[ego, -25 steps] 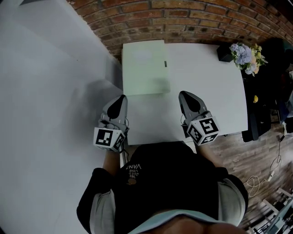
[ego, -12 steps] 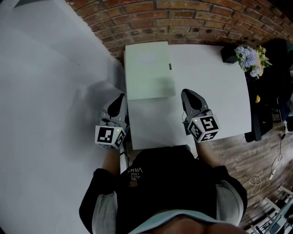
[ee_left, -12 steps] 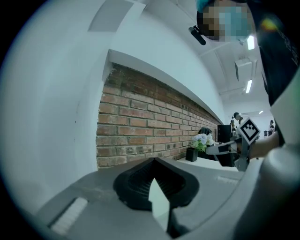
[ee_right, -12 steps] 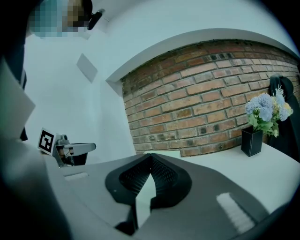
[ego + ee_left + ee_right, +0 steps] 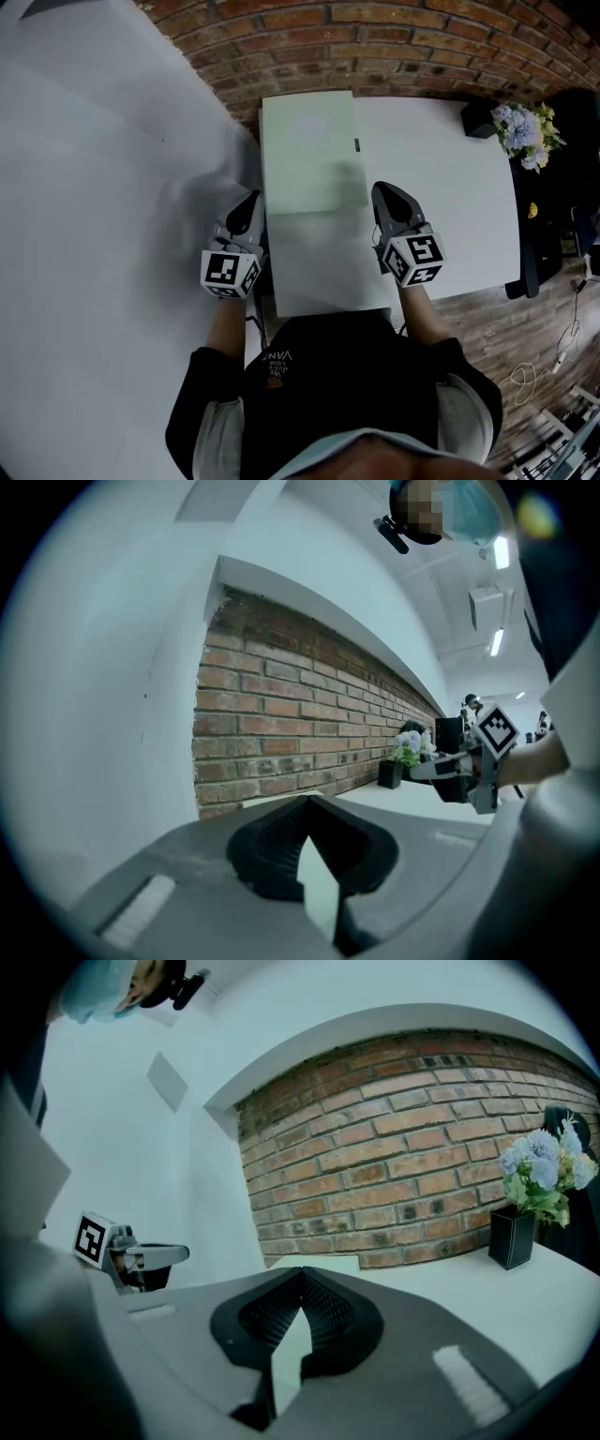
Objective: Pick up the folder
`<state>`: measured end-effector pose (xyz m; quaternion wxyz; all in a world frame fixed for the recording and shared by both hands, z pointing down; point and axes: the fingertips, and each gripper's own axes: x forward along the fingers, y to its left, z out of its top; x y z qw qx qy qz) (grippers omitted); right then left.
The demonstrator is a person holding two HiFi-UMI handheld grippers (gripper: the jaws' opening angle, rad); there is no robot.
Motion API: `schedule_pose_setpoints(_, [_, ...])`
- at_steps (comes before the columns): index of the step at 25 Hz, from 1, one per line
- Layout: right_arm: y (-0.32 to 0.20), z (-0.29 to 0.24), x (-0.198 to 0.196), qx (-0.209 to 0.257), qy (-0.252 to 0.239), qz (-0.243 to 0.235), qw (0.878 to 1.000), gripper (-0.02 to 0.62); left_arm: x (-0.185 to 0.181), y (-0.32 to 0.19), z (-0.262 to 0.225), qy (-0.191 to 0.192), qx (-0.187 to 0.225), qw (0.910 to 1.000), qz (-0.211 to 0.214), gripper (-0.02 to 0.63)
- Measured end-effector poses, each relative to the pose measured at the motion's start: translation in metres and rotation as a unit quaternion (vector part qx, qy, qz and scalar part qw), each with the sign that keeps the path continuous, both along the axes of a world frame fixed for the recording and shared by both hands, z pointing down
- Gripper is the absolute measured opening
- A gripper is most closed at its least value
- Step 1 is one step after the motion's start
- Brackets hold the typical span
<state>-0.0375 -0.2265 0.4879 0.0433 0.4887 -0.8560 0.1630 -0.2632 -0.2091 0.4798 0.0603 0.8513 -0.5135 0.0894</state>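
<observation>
A pale green folder (image 5: 309, 150) lies flat at the table's (image 5: 441, 187) back left, against the brick wall. My left gripper (image 5: 251, 199) is shut and empty, level with the folder's near left corner, just outside the table's left edge. Shut and empty as well, my right gripper (image 5: 382, 190) hovers over the table just right of the folder's near right corner. In the left gripper view the closed jaw tips (image 5: 309, 801) point at the wall, with the right gripper (image 5: 469, 766) off to the side. The right gripper view shows the folder (image 5: 314, 1263) beyond its closed tips (image 5: 302, 1271).
A black vase of flowers (image 5: 525, 131) and a small black box (image 5: 480, 120) stand at the table's back right corner. The brick wall (image 5: 375, 47) runs behind the table. Dark furniture (image 5: 553, 234) and cables on the wooden floor lie to the right.
Both grippers have moved forward and lower, from short of the folder's near edge to either side of its near end. Both jaws stayed shut.
</observation>
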Motion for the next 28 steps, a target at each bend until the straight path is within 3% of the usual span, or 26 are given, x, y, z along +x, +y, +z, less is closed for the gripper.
schedule_pose_setpoints(8, [-0.022, 0.029, -0.006, -0.013, 0.042, 0.004, 0.999, -0.002, -0.001, -0.026, 0.016, -0.004, -0.01, 0.9999, 0.008, 0.0])
schedule_pose_setpoints(12, [-0.035, 0.046, -0.009, -0.034, 0.054, -0.006, 0.998, -0.002, -0.004, -0.041, 0.035, 0.018, -0.036, 0.9992, 0.002, 0.0])
schedule_pose_setpoints(20, [-0.054, 0.072, -0.011, -0.062, 0.062, -0.015, 0.996, 0.003, -0.009, -0.064, 0.067, 0.024, -0.082, 0.9963, -0.009, 0.007])
schedule_pose_setpoints(24, [-0.063, 0.078, -0.014, -0.079, 0.05, -0.016, 0.995, 0.058, -0.012, -0.072, 0.077, 0.026, -0.104, 0.9942, -0.011, 0.034])
schedule_pose_setpoints(28, [-0.071, 0.082, -0.014, -0.094, 0.039, -0.008, 0.995, 0.161, -0.015, -0.08, 0.086, 0.028, -0.124, 0.9918, -0.012, 0.126])
